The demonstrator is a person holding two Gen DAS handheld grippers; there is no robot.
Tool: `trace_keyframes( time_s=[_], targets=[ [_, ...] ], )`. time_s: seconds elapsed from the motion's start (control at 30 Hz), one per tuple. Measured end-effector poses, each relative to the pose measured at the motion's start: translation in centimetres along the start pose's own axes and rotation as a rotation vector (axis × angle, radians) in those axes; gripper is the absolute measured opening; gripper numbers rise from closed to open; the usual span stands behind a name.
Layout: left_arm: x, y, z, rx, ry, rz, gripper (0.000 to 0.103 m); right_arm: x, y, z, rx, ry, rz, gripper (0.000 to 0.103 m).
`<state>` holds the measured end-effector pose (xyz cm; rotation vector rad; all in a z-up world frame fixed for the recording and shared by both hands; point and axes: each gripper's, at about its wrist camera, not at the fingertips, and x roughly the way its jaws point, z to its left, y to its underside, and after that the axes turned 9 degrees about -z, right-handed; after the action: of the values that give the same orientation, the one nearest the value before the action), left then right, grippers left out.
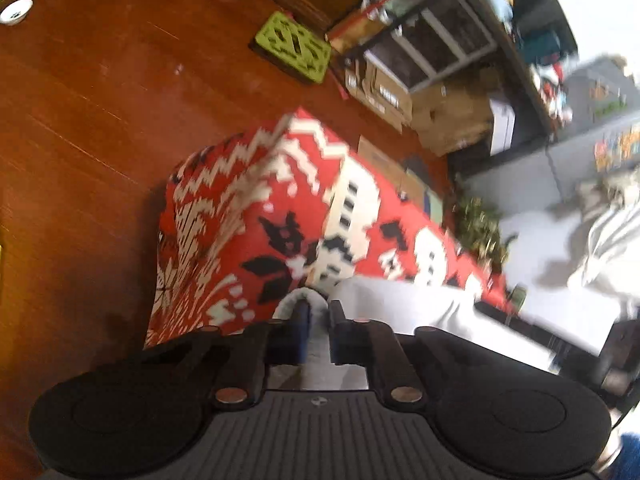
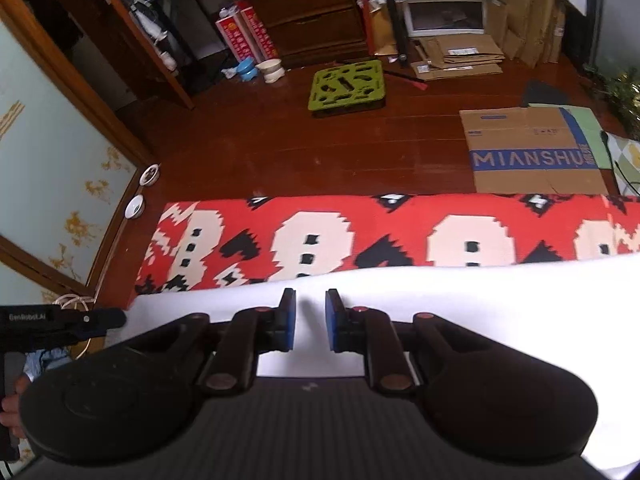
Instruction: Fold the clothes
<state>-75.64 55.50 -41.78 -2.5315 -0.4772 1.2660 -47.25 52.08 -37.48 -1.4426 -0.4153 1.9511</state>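
A white garment (image 2: 480,300) lies spread over a surface covered with a red, white and black patterned cloth (image 2: 360,216). My right gripper (image 2: 311,316) hovers over the garment's far edge, open, with an empty gap between its blue pads. In the left wrist view, my left gripper (image 1: 318,312) is shut on a raised fold of the white garment (image 1: 400,304), at the corner of the patterned cloth (image 1: 280,216). That view is blurred. The left gripper's black body (image 2: 80,320) also shows at the left edge of the right wrist view, held by a hand (image 2: 10,404).
Beyond the covered surface is a wooden floor with a green perforated tray (image 2: 348,88), a flattened cardboard box (image 2: 532,152) and small bowls (image 2: 134,205). Wooden drawers (image 2: 312,12), stacked cardboard and shelves line the far wall. A plant (image 1: 478,232) stands by the surface's far end.
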Motion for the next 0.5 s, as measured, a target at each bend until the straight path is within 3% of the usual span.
trace_keyframes(
  time_s=[0.13,0.2,0.37,0.5],
  targets=[
    [-1.5,0.4,-1.6,0.137,-0.039,-0.053,0.004,1.2,-0.9,1.5,-0.065,-0.001,-0.016,0.018],
    [-2.9,0.5,-1.5,0.156,-0.063,-0.096,0.004,2.1,-1.5,1.9,-0.090,0.003,-0.027,0.018],
    [-4.0,-0.1,-0.6,0.167,-0.105,-0.142,0.004,4.3,0.3,1.3,-0.121,0.024,0.072,0.018],
    [-3.4,-1.1,-0.6,0.189,-0.128,-0.152,0.004,4.3,2.0,1.6,-0.149,0.038,0.039,0.017]
  ],
)
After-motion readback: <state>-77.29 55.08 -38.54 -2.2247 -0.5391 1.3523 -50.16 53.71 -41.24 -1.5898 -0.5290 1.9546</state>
